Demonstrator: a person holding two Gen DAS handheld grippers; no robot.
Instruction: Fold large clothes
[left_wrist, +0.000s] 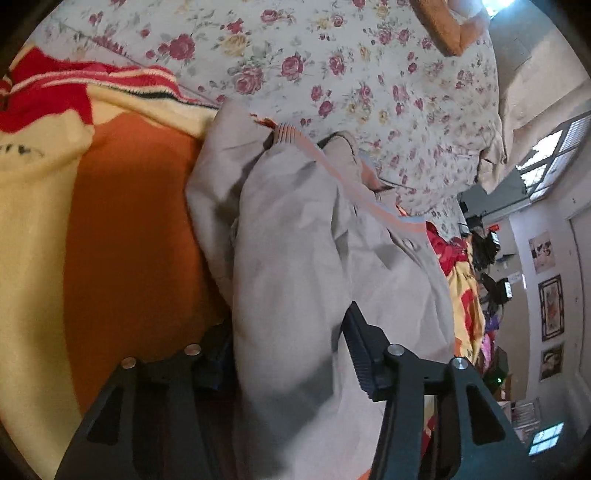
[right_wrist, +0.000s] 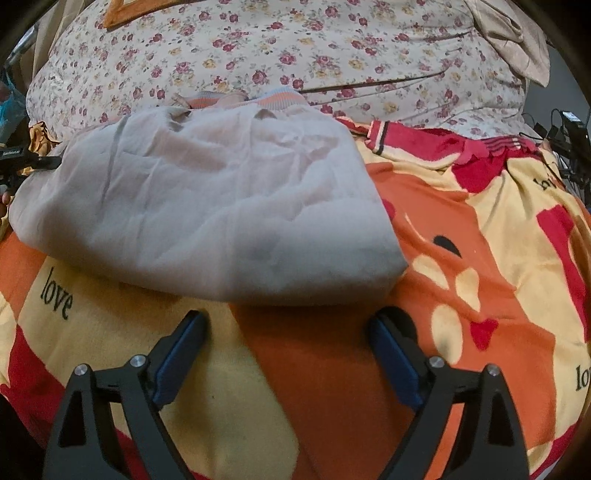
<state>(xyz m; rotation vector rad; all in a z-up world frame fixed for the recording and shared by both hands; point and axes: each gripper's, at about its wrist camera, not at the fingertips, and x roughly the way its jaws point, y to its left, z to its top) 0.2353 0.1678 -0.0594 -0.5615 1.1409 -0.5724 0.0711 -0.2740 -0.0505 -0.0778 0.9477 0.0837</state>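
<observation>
While grey garment (left_wrist: 295, 258) fills left fingers (left_wrist: 360, 350), right fingers (right_wrist: 391, 350) just short

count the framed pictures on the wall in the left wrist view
3, stacked down the right-hand wall: top, middle, bottom. More may sit beyond the edge.

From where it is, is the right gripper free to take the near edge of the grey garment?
Probably yes. The right gripper is open, and only bare blanket lies between it and the near edge of the grey garment.
</observation>
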